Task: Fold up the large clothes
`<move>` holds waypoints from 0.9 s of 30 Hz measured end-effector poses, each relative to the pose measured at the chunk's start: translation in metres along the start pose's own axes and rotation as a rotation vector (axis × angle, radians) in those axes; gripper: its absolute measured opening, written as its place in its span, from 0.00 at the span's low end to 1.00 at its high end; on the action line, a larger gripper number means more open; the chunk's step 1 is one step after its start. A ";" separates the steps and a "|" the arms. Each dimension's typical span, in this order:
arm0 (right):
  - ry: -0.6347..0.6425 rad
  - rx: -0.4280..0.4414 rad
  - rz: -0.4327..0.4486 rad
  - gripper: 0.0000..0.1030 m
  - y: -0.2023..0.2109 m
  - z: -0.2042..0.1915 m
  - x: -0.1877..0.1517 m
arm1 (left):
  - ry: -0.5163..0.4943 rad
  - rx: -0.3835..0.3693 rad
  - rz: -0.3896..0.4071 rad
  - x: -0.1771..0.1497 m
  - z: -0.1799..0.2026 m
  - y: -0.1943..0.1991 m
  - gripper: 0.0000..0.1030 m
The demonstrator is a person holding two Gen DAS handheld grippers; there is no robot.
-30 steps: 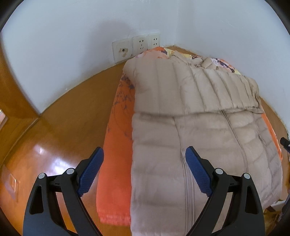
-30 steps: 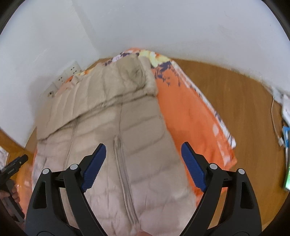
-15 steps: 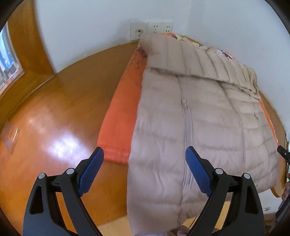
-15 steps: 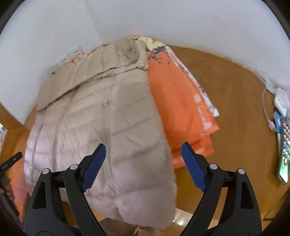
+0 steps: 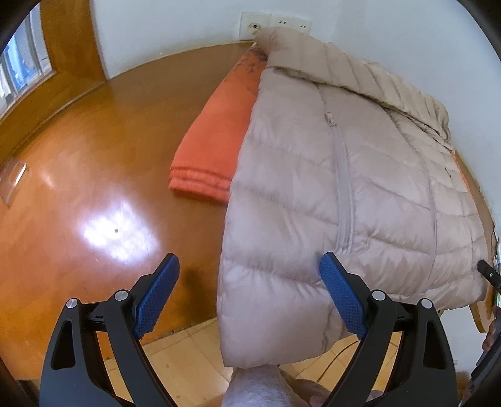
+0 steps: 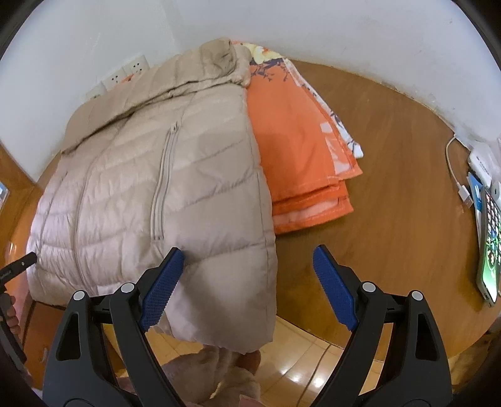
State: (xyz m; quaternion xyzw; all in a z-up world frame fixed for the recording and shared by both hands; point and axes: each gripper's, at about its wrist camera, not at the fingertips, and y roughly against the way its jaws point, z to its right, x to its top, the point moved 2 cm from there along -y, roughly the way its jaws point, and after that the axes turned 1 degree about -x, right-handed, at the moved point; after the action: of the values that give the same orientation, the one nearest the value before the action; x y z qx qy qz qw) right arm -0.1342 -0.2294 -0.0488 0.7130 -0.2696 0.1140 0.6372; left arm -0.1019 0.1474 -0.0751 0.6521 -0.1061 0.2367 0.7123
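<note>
A beige quilted puffer jacket lies zipped and front-up on a wooden table, its hem hanging over the near edge. It also shows in the right wrist view. Its top part is folded down over the chest. My left gripper is open and empty, at the hem's left corner, its right pad against the fabric. My right gripper is open and empty, at the hem's right corner, its left pad at the fabric.
A folded orange blanket lies under the jacket, also in the right wrist view. A phone, a cable and a white charger lie at the table's right. Wall sockets sit behind. The wooden table ends just below the grippers.
Both grippers have pulled back toward the table's near edge and dropped lower. The jacket hem now hangs over the edge in front of them. Both jaws stay open.
</note>
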 end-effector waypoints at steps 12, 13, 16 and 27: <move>0.016 0.080 -0.045 0.62 -0.012 -0.010 -0.006 | -0.034 -0.079 0.004 -0.010 0.012 -0.003 0.70; 0.014 0.089 -0.047 0.56 -0.012 -0.011 -0.006 | -0.043 -0.089 -0.001 -0.010 0.015 -0.003 0.65; 0.042 0.102 -0.041 0.41 -0.008 -0.017 -0.007 | -0.056 -0.138 -0.015 -0.009 0.020 -0.002 0.37; 0.031 0.175 0.040 0.13 0.032 -0.025 0.005 | -0.064 -0.234 0.003 0.003 0.030 0.037 0.10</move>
State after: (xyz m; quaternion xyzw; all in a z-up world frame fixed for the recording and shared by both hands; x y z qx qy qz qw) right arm -0.1421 -0.2076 -0.0151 0.7585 -0.2628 0.1610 0.5742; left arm -0.1118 0.1205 -0.0377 0.5716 -0.1567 0.2028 0.7795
